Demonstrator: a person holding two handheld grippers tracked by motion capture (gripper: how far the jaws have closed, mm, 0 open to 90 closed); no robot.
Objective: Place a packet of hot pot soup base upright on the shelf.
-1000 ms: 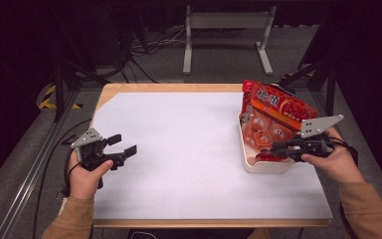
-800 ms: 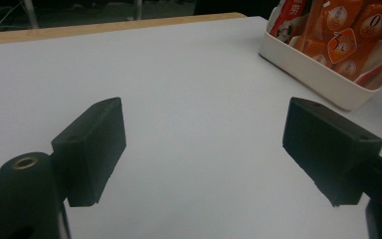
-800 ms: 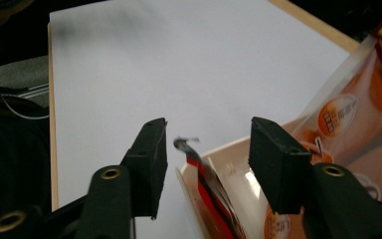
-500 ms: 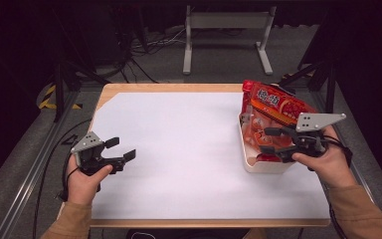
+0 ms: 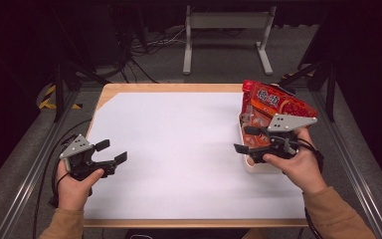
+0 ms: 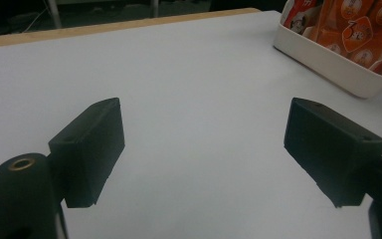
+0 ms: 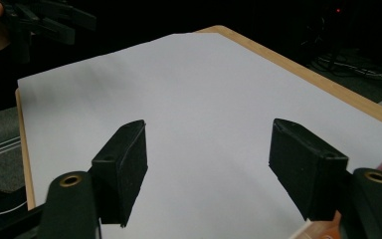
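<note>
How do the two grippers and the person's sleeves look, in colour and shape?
Both the left gripper and the right gripper are black, each with two blocky, flat-faced jaws and a grey three-cornered plate on top. A brass-coloured ring sits at the jaw bases. Black cables trail from each gripper. The sleeves are tan.

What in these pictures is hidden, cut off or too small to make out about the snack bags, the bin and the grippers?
- Snack bags, high view: print too small to read; lower parts hidden by the white bin wall and the right gripper.
- Snack bags, left gripper view: cut off by the top and right edges.
- Bin, high view: near end covered by the right hand.
- Left gripper, right gripper view: dark and cut off at the top-left corner.
</note>
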